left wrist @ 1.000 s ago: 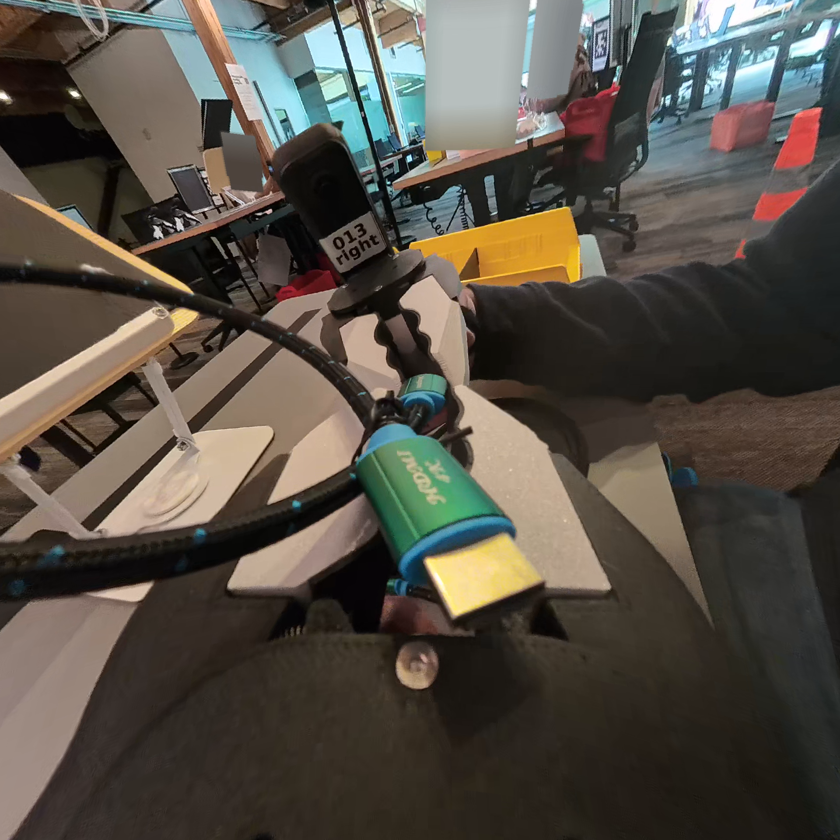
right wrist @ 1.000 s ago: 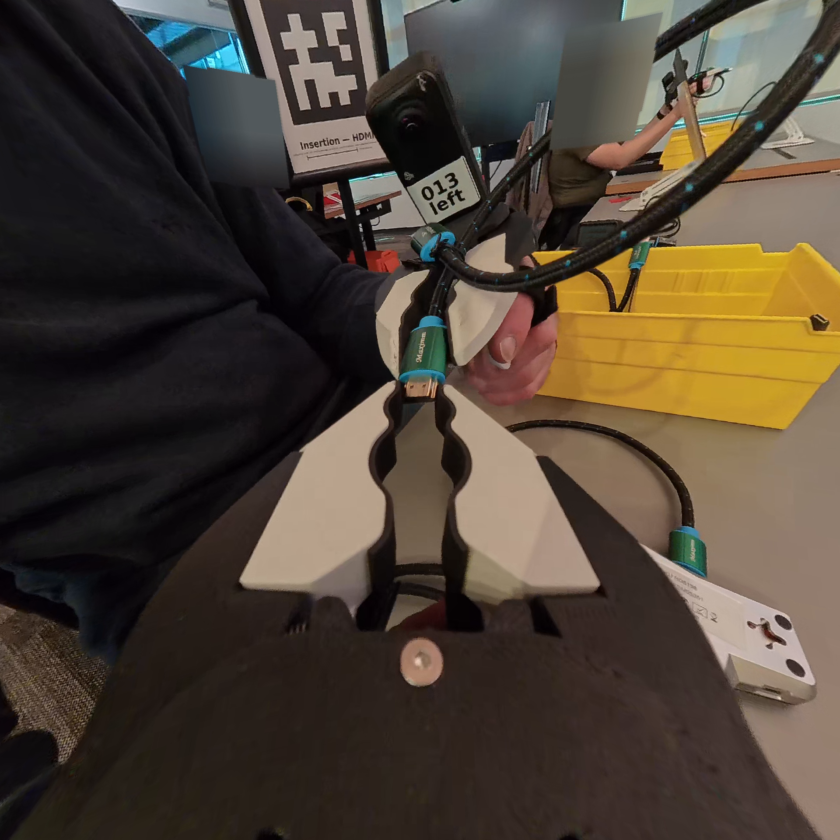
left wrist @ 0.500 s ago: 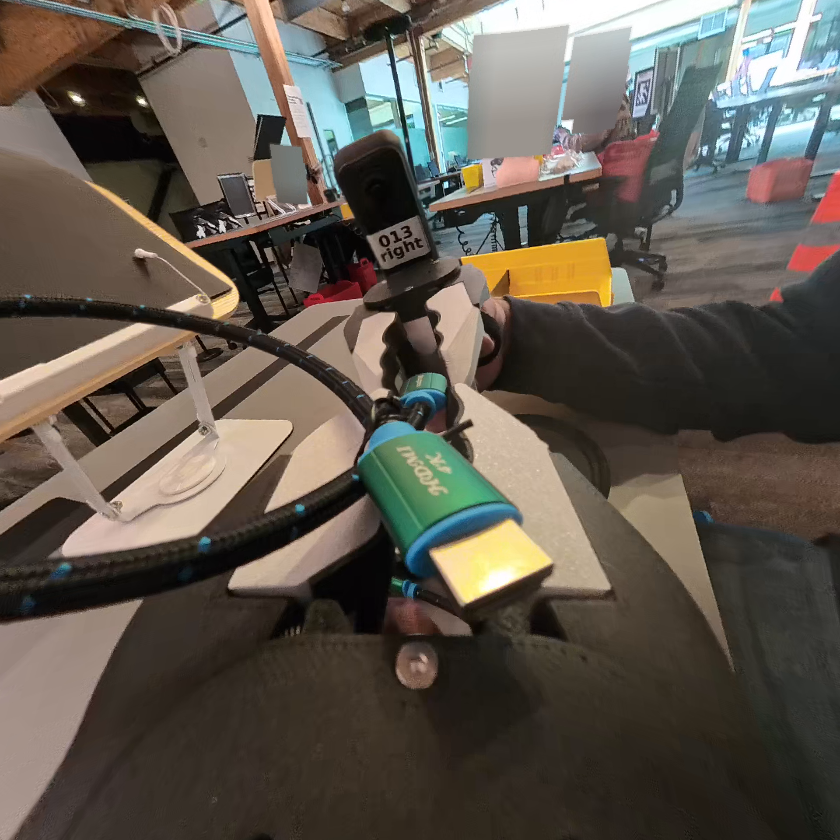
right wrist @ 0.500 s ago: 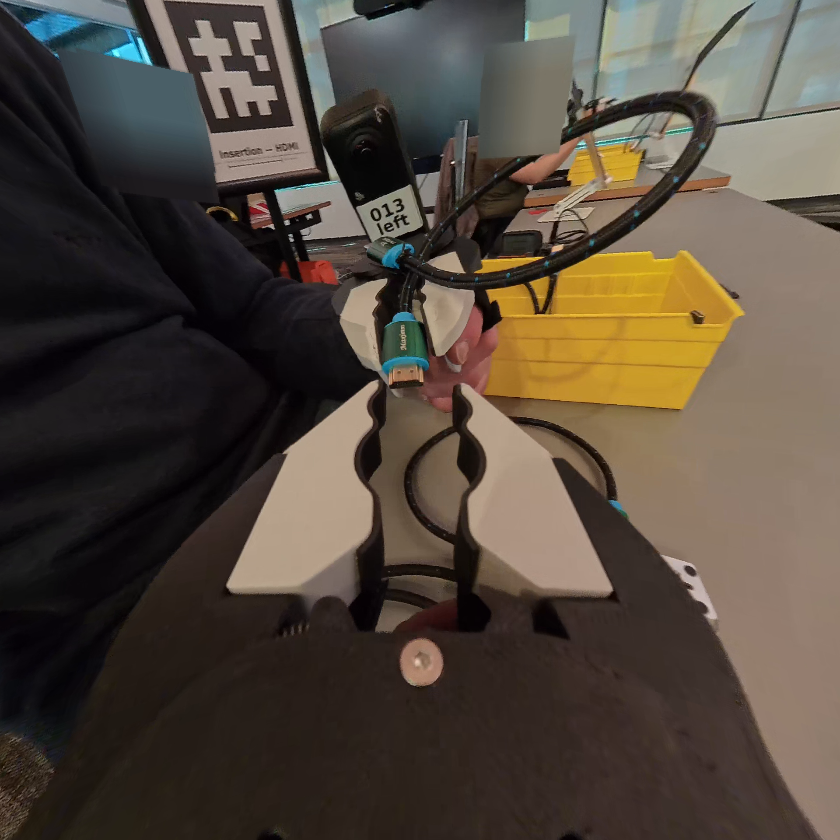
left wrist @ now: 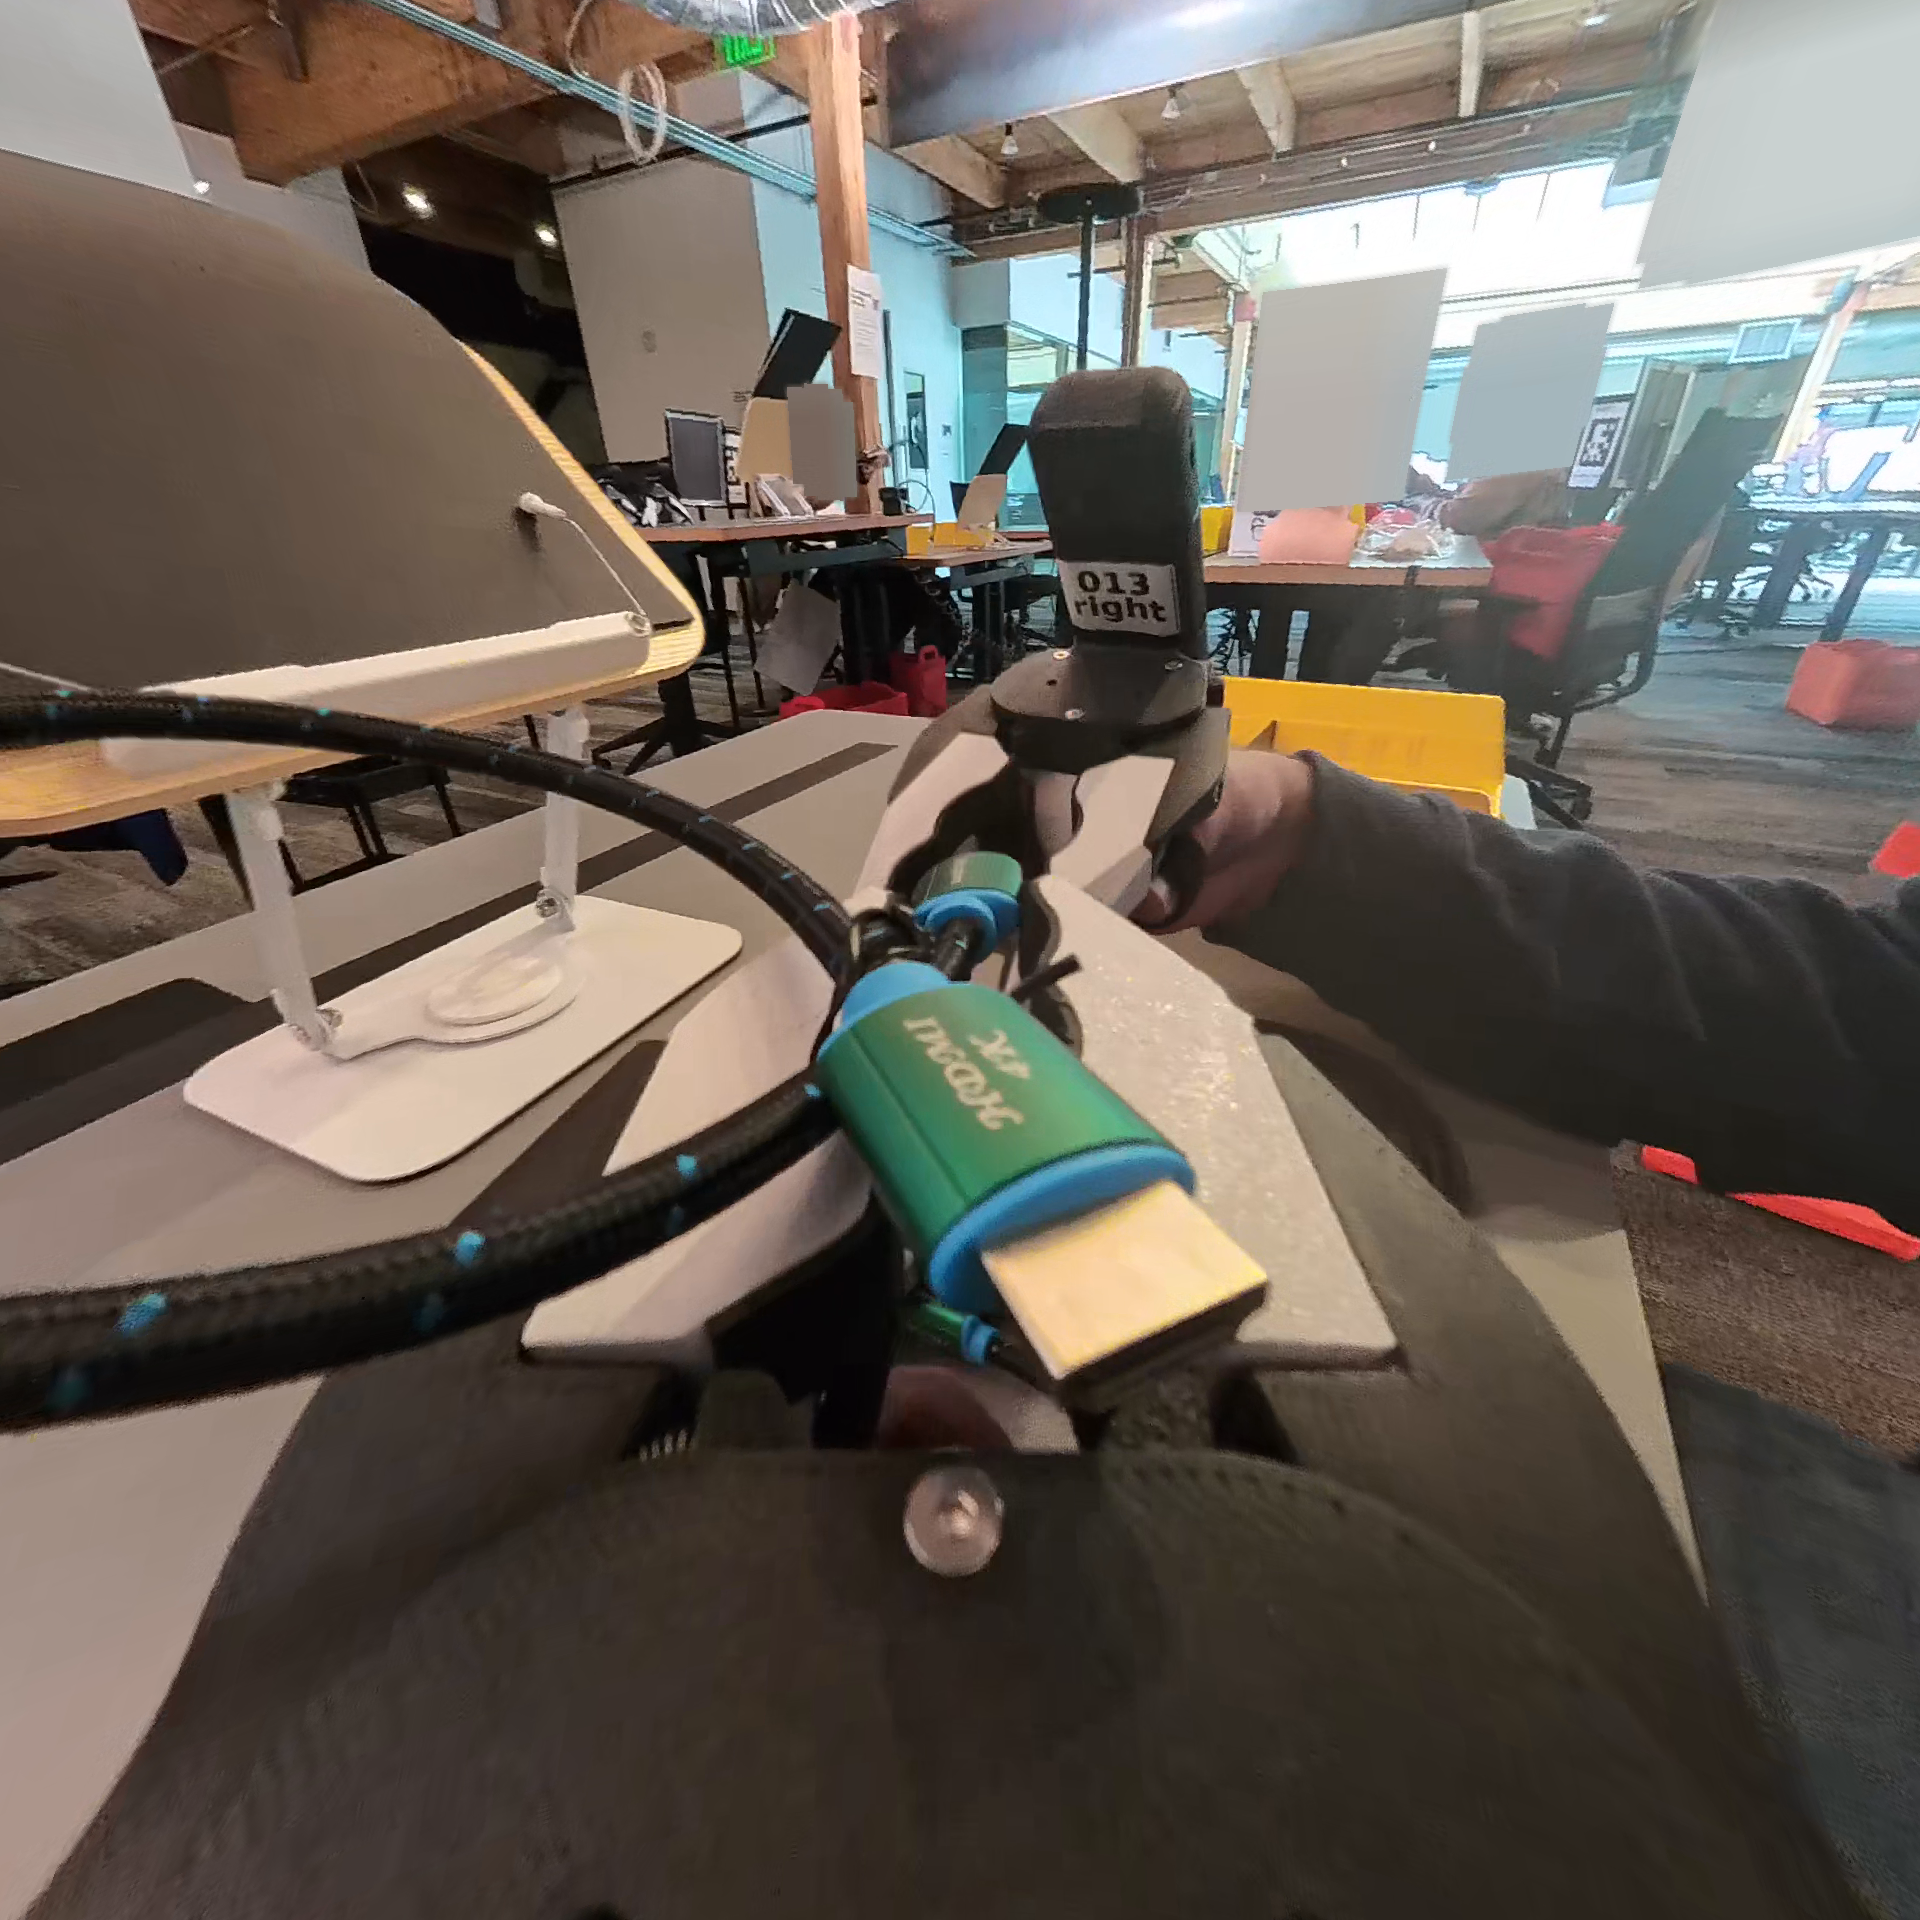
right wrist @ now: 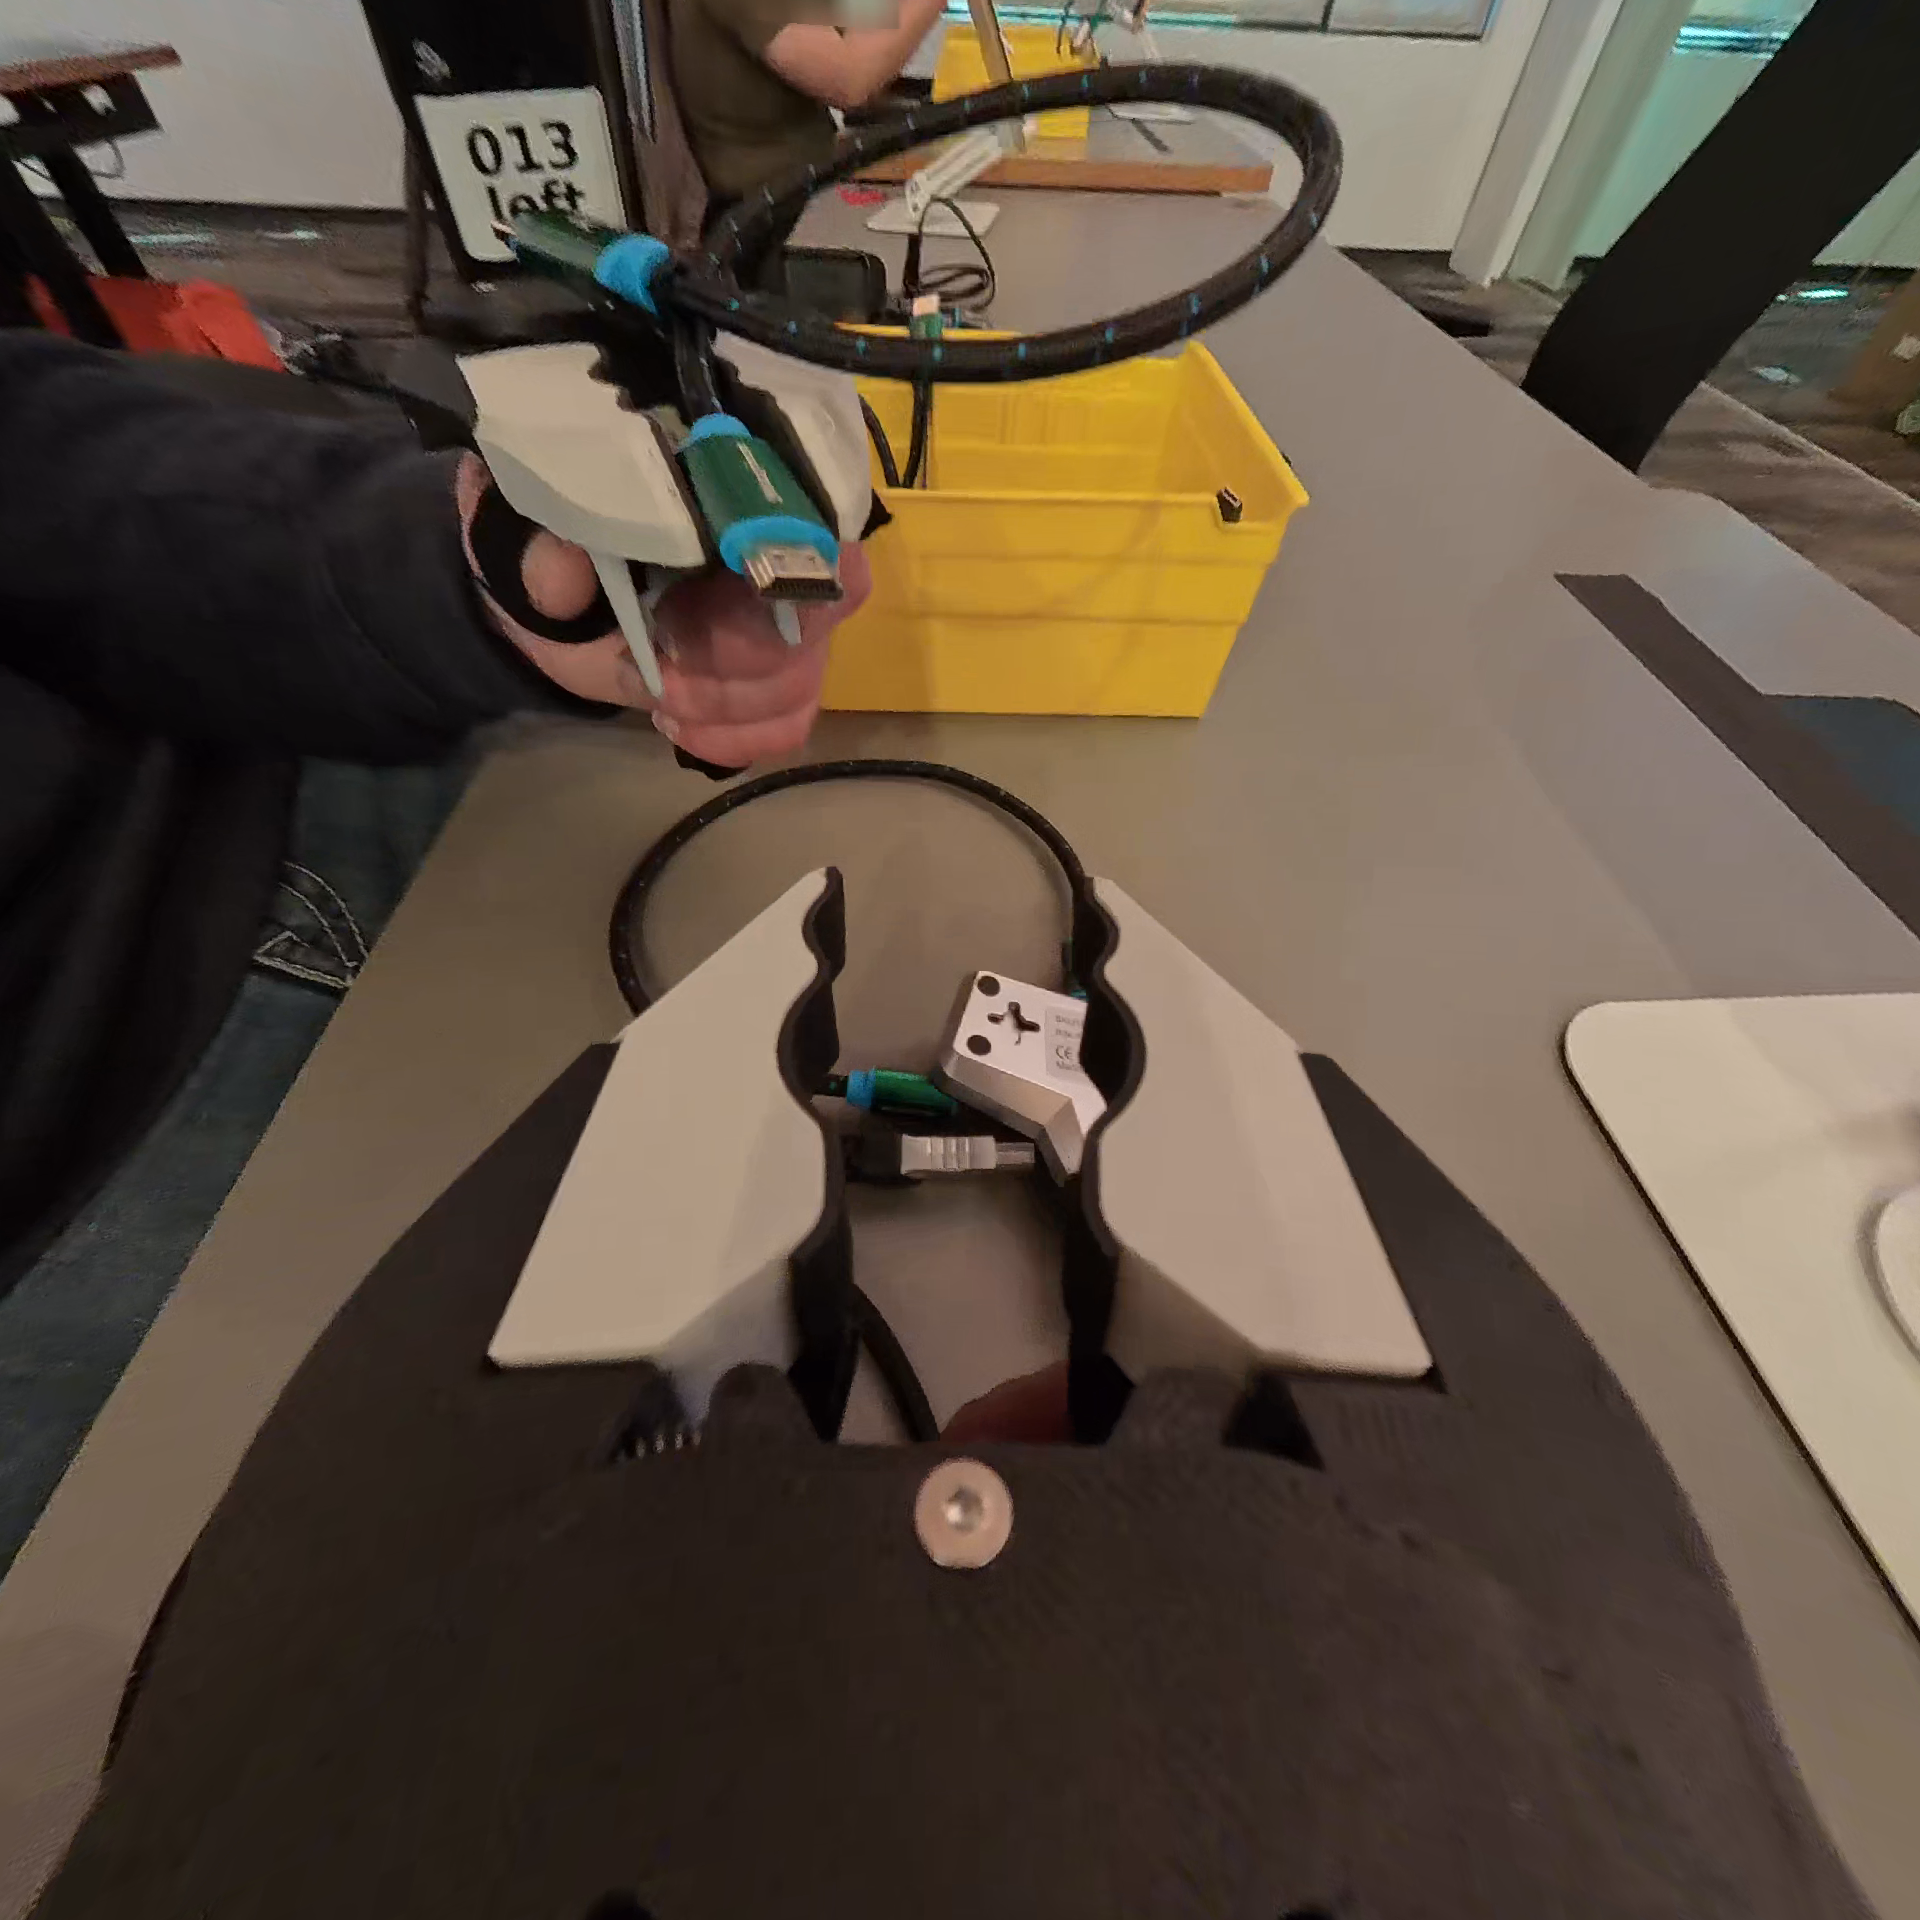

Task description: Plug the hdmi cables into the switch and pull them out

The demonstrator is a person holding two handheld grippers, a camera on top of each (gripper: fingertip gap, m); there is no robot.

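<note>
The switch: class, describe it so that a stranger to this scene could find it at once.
Start at the yellow bin on the grey table. Nearer the camera, framed between the open right tongs, lies the switch: a small silver box with a green-and-blue plug in its side.

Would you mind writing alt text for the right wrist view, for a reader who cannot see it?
The open right gripper hovers over a small silver switch on a grey table, with a green plug beside it. Beyond, the left gripper holds a coiled black HDMI cable, one green connector pointing at the camera, before a yellow bin.
</note>
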